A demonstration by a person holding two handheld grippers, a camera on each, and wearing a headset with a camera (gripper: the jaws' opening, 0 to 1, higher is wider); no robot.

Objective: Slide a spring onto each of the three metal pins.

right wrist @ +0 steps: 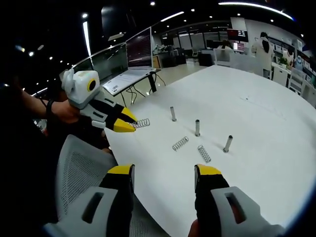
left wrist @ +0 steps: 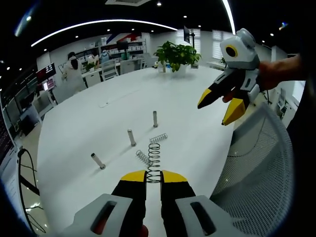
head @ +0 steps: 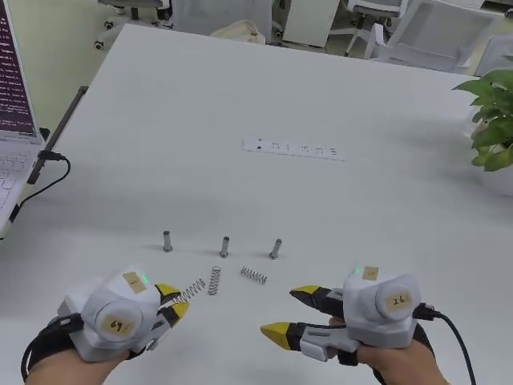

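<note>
Three short metal pins stand upright in a row on the white table: the left pin point(head: 167, 241), the middle pin point(head: 224, 247) and the right pin point(head: 275, 249). My left gripper point(head: 171, 301) point(left wrist: 153, 177) is shut on one end of a spring point(head: 192, 289) point(left wrist: 154, 162), which sticks out towards the pins. Two more springs lie flat in front of the pins: one spring point(head: 214, 280) upright in the picture, another spring point(head: 254, 275) aslant. My right gripper point(head: 293, 313) point(right wrist: 163, 171) hovers open near the table's front edge, holding nothing.
A white power strip point(head: 294, 148) lies further back on the table. A laptop point(head: 14, 120) with a cable sits at the left edge. A potted plant point(head: 493, 116) stands at the right. Office chairs stand beyond the far edge.
</note>
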